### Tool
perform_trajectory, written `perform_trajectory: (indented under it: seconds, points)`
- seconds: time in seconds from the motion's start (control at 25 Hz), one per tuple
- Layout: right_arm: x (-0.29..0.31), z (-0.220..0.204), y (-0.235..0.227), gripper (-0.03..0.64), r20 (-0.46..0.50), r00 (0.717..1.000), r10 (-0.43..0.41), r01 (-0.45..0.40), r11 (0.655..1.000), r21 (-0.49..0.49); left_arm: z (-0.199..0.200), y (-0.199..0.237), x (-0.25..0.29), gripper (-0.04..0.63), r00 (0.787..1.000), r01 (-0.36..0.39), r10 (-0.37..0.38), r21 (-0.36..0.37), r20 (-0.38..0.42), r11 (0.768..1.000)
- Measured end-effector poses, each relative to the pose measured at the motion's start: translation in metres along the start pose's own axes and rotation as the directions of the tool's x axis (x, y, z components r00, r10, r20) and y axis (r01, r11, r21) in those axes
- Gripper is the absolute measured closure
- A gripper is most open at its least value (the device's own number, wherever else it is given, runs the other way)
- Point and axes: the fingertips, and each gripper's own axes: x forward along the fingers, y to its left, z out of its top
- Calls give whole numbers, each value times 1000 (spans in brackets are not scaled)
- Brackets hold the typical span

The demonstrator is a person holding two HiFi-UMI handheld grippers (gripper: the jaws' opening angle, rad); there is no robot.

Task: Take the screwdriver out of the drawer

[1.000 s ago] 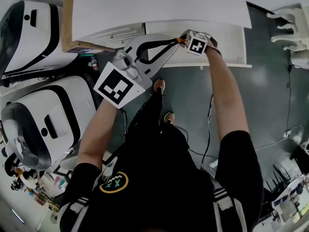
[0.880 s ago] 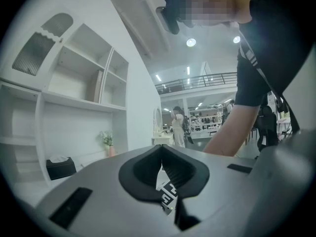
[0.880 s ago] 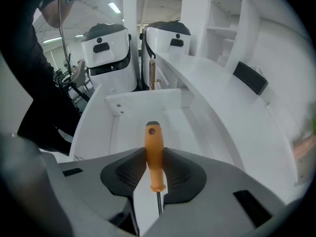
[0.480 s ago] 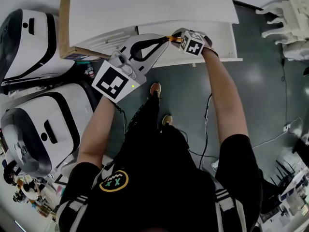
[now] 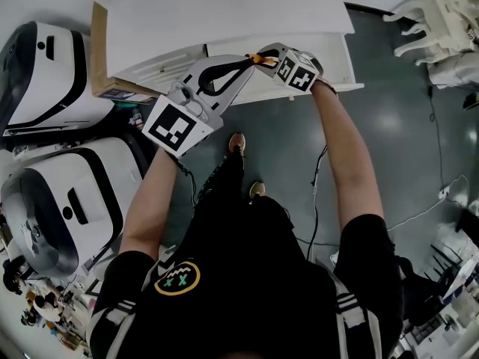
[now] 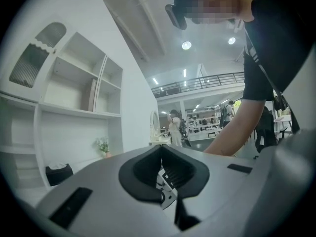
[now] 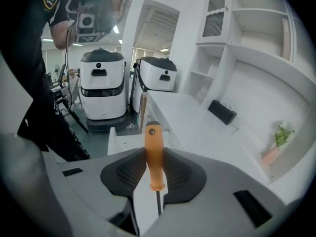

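Right gripper [image 7: 154, 152]: we see its jaws pinching the screwdriver [image 7: 153, 157] by the orange handle. The pads are on both sides, the thin shaft runs back between them, and the handle's butt points away from us.
Screwdriver, place: clear of the drawer [image 5: 333, 60] and held up in the air. In the right gripper view the open drawer lies below and behind the handle.
Left gripper [image 5: 247, 60]: jaw tips are pressed together and hold nothing. We note its tip just beside the orange handle in the head view.
Marker cube [image 5: 296, 71]: sits on the right gripper, over the drawer's front edge.
Change from a second ago: only a sliver of orange showed beside the cube then. More of the handle shows now, and it is closer to the left gripper's tip. The left gripper is posed much as it was.
Countertop [image 5: 224, 13]: white, just beyond both grippers.
White machines [image 5: 45, 73]: two, on the floor to the person's left.
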Motion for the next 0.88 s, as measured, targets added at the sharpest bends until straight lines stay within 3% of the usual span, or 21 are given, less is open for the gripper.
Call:
perform_trajectory:
  seconds: [0.36, 0.52, 0.88]
  points:
    - [-62, 48, 19, 488, 149, 984, -92, 89, 996, 27, 26, -33, -12, 575, 1000, -14, 13, 38, 21, 999]
    - [-85, 63, 36, 486, 199, 973, -120, 114, 993, 41, 25, -45, -24, 575, 1000, -18, 16, 104, 14, 994]
    - [-157, 95, 66, 488, 329, 919, -219, 194, 975, 107, 48, -90, -36, 575, 999, -30, 26, 123, 29, 992]
